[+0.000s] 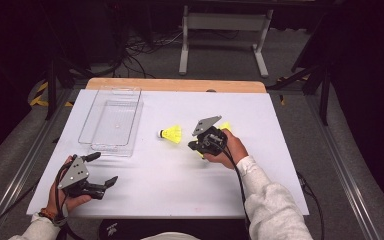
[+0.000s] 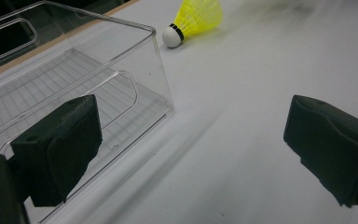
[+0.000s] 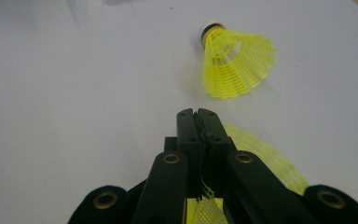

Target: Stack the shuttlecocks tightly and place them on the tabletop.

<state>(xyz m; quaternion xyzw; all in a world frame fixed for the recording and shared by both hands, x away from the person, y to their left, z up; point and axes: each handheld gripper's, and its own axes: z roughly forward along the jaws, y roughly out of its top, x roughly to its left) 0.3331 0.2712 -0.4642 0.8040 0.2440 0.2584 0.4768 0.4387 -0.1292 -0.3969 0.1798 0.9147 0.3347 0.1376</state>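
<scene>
Two yellow mesh shuttlecocks are in play. One shuttlecock [image 1: 171,133] [image 2: 196,18] [image 3: 235,63] lies on its side on the white tabletop, white cork toward the clear box. My right gripper [image 1: 195,146] [image 3: 196,114] is shut on the mesh skirt of the second shuttlecock [image 1: 226,126] [image 3: 270,158], low over the table just right of the lying one. At the front left, my left gripper [image 1: 103,169] [image 2: 191,149] rests open with nothing between its fingers, pointing toward the box and the lying shuttlecock.
A clear plastic box [image 1: 111,149] [image 2: 158,60] stands empty at the table's back left, close in front of the left gripper. The white sheet [image 1: 180,185] covers a wooden table whose far edge [image 1: 175,84] shows. Cables and a metal frame lie on the floor beyond.
</scene>
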